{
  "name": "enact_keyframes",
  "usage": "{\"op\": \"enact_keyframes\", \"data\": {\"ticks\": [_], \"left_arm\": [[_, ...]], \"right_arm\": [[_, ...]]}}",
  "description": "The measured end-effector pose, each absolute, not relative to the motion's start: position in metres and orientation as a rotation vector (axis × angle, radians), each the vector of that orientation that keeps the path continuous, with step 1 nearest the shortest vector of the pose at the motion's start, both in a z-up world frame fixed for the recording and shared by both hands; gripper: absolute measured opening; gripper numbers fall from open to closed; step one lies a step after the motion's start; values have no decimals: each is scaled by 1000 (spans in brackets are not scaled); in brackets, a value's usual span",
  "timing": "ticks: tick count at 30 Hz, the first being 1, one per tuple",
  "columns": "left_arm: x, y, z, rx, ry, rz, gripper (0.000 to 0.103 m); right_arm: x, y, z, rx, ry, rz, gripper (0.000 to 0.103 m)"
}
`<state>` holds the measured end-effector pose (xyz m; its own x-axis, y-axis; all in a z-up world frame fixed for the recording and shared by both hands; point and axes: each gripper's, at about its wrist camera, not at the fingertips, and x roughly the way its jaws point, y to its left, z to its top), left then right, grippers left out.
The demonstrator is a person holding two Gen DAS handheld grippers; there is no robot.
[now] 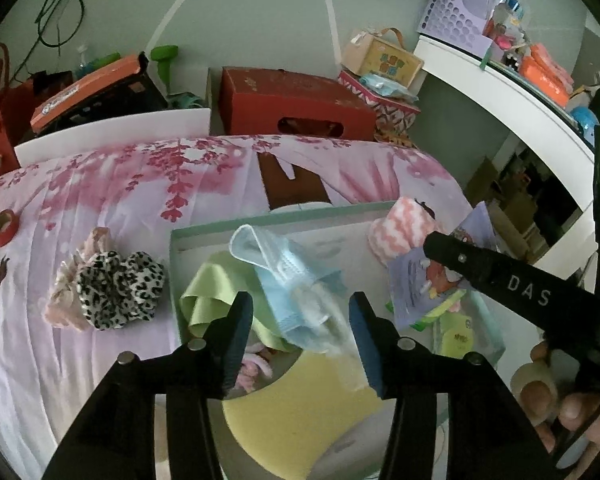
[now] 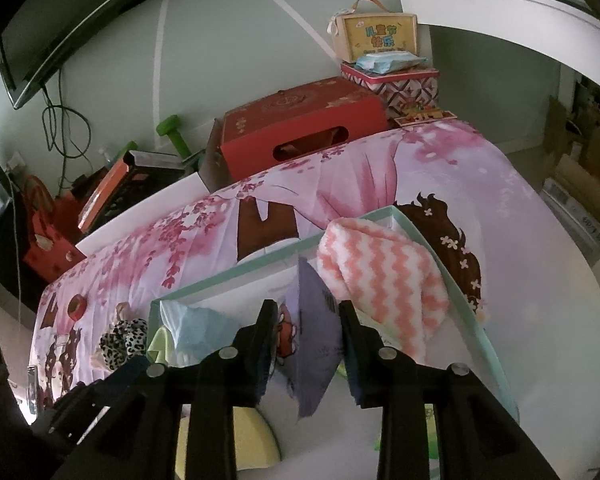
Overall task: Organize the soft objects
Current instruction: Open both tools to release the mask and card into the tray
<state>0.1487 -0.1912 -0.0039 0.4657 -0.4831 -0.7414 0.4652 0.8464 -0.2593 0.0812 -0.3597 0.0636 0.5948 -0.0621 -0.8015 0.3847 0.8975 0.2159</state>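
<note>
**Over the open box, both grippers poised above soft things**

Between the fingers of my left gripper (image 1: 302,320) lies a pale blue face mask (image 1: 288,280). The jaws stand apart, and neither pad presses on the mask. Its long axis runs from just ahead of the right finger, up and away toward the far left, where a folded corner points at the box's back wall. The mask is crumpled, partly in clear wrap, and rests inside the mint-rimmed box (image 1: 260,222).

Under the mask, ahead of the left finger, sits a green cloth (image 1: 208,300). Below the jaws lies a yellow sponge-like pad (image 1: 300,400). Left of the left finger, outside the box on the floral sheet (image 1: 100,184), lie a leopard-print scrunchie (image 1: 118,290) and a pink one (image 1: 60,300) touching it.

My right gripper (image 2: 310,344) holds its jaws partly apart around a lilac cartoon-printed packet (image 2: 316,312). The packet stands on edge, its long axis pointing up and away from the jaws. I cannot tell whether the pads press on it. Just right of the right finger, a pink-and-white zigzag towel (image 2: 384,284) leans over the box wall.
</note>
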Motion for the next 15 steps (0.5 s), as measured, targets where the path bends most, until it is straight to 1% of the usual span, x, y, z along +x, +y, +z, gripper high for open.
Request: {"op": "enact_keyframes", "data": {"ticks": [1, 2, 3, 5, 7, 8, 10, 13, 14, 15], "left_arm": [[149, -190, -3, -22, 918, -578, 55], [150, -188, -3, -26, 919, -573, 58], [151, -186, -3, -33, 922, -567, 60], [152, -183, -2, -45, 927, -555, 65], [154, -180, 0, -43, 927, -533, 69], [154, -178, 0, -38, 926, -519, 71], [156, -175, 0, -31, 926, -487, 80], [161, -169, -4, -28, 937, -432, 94], [163, -167, -6, -25, 943, -404, 97], [164, -164, -8, -23, 945, -381, 98]], "right_arm": [[81, -360, 64, 393, 899, -268, 42], [81, -360, 65, 395, 896, -269, 54], [80, -360, 66, 397, 892, -270, 60], [79, -360, 68, 395, 881, -271, 60], [79, -361, 70, 392, 877, -275, 63], [79, -361, 70, 391, 877, -279, 67], [79, -363, 69, 389, 880, -286, 72], [79, -364, 69, 381, 880, -296, 85], [79, -364, 69, 379, 880, -299, 93], [79, -365, 69, 378, 880, -301, 102]]}}
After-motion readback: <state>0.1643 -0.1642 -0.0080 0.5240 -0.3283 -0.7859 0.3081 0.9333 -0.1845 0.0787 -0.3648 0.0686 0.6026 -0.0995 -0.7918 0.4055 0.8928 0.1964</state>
